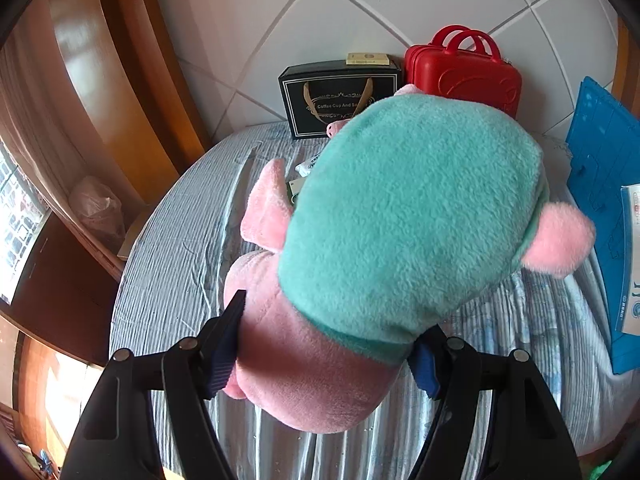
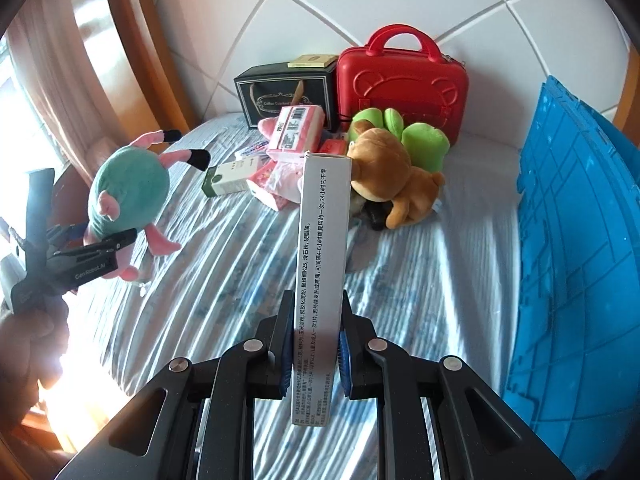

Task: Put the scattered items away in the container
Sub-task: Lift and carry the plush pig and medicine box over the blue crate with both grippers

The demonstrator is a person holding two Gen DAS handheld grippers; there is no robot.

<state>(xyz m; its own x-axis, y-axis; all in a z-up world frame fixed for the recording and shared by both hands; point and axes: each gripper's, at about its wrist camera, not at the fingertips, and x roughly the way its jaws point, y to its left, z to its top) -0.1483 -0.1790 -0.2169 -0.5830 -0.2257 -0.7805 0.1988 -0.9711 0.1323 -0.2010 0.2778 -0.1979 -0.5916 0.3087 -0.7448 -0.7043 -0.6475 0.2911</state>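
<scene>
My left hand-held gripper (image 1: 324, 356) pinches the pink-and-teal plush (image 1: 400, 216) by its pink body, lifted above the bed (image 2: 420, 264), well left of the blue container (image 2: 580, 240). My right hand-held gripper (image 2: 314, 356) is pressed together on a white medicine box (image 2: 320, 248), nearer the container.

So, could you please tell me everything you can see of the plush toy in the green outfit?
The plush toy is a soft, fuzzy pink animal in a teal-green fleece outfit, with stubby pink limbs; the right wrist view shows two long limbs ending in black tips. The left gripper holds it by its pink lower body, jaws pressing either side, so it hangs lifted off the striped bedsheet, apart from the other items piled near the red case.
</scene>
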